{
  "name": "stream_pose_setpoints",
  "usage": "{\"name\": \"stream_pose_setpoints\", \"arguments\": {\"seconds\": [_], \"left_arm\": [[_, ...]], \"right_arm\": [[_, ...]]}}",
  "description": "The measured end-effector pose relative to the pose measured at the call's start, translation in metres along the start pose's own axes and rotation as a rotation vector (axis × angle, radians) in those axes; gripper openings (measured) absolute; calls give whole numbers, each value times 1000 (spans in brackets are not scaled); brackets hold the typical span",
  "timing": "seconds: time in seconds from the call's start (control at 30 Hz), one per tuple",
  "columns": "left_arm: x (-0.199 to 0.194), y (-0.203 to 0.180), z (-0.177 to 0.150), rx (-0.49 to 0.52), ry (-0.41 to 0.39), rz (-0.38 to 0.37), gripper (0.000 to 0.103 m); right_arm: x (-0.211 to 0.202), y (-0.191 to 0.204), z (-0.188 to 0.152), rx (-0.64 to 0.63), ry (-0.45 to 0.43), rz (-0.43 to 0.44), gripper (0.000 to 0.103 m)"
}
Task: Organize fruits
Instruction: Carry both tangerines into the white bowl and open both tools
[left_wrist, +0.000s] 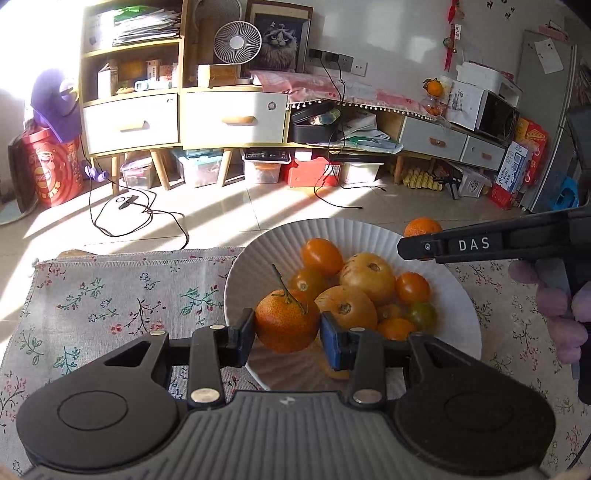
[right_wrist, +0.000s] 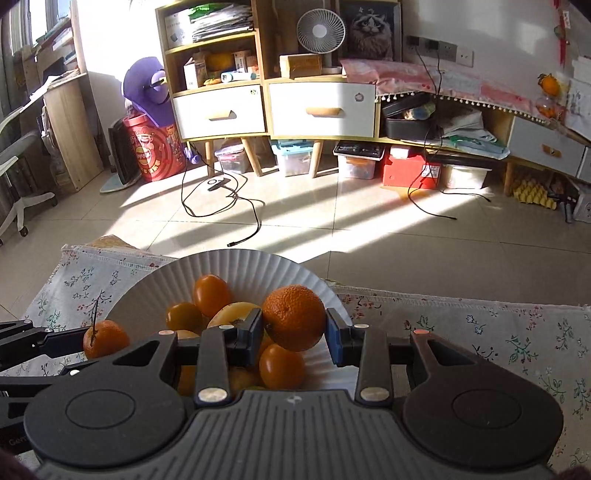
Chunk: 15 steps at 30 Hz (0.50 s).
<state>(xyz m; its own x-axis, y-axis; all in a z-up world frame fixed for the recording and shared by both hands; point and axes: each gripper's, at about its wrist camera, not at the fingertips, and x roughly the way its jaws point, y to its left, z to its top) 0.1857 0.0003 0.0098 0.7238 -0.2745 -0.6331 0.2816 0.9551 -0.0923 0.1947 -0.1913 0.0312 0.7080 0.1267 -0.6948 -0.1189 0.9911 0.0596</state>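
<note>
A white ribbed plate (left_wrist: 461, 295) (right_wrist: 236, 269) on a floral cloth holds several orange and yellow fruits (left_wrist: 365, 277). My left gripper (left_wrist: 287, 332) is shut on a small orange with a long stem (left_wrist: 286, 321), held over the plate's near left side. That stemmed orange (right_wrist: 105, 338) also shows in the right wrist view at the left, beside the plate. My right gripper (right_wrist: 294, 334) is shut on a round orange (right_wrist: 294, 317) above the plate's right part. In the left wrist view the right gripper's finger (left_wrist: 424, 247) reaches in from the right with that orange (left_wrist: 421, 226) behind it.
The floral cloth (left_wrist: 110, 295) (right_wrist: 480, 332) covers the table to both sides of the plate. A gloved hand (left_wrist: 554, 306) grips the right tool. Beyond the table's far edge lie tiled floor, loose cables (right_wrist: 236, 199) and a cabinet with drawers (left_wrist: 184, 118).
</note>
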Motion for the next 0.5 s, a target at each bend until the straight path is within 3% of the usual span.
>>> {"name": "stream_pose_setpoints", "arguments": {"seconds": [0.5], "left_arm": [[1,-2,2,23,3,-33,31]], "right_arm": [[12,2,3,-8,33,-14,33]]}}
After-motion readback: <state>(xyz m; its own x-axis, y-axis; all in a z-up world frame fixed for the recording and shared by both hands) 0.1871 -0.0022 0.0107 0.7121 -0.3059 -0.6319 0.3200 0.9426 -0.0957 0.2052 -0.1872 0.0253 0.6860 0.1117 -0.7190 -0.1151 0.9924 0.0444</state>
